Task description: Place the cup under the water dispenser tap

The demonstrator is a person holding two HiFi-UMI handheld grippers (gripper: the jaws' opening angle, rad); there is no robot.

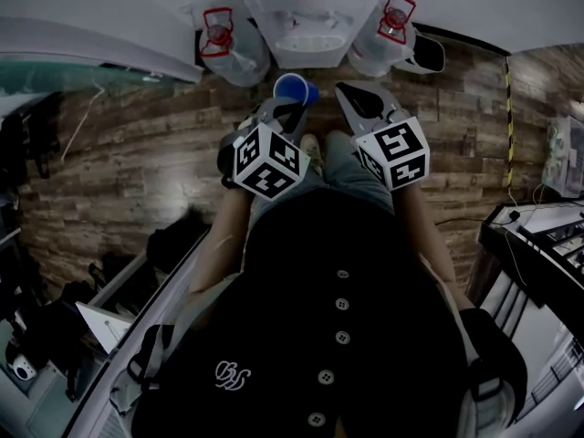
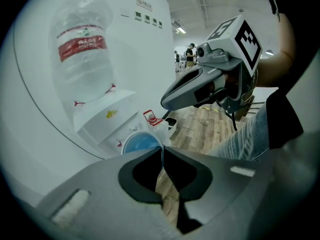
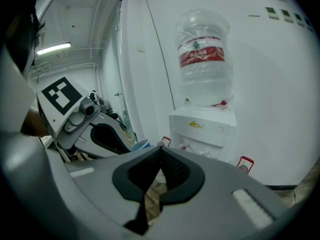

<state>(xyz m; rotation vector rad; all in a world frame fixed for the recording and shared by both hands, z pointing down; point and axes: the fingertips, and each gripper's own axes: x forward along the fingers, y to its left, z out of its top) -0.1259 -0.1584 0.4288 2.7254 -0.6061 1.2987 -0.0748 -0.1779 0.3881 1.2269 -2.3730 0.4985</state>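
Observation:
A blue cup (image 1: 294, 89) hangs just in front of the white water dispenser (image 1: 310, 16), with my left gripper (image 1: 285, 108) shut on its rim. In the left gripper view the cup's thin wall (image 2: 140, 143) is pinched between the jaw tips, a little below and short of the dispenser's taps (image 2: 120, 143). My right gripper (image 1: 358, 99) is beside it on the right, shut with nothing in it. In the right gripper view the jaw tips (image 3: 160, 146) meet, with the dispenser (image 3: 202, 126) ahead and the cup (image 3: 141, 145) at the left.
A large water bottle (image 3: 204, 59) sits on top of the dispenser. Spare bottles with red handles stand on the wooden floor at its left (image 1: 228, 48) and right (image 1: 388, 35). A white wall is behind. Desks and equipment (image 1: 538, 245) flank the person.

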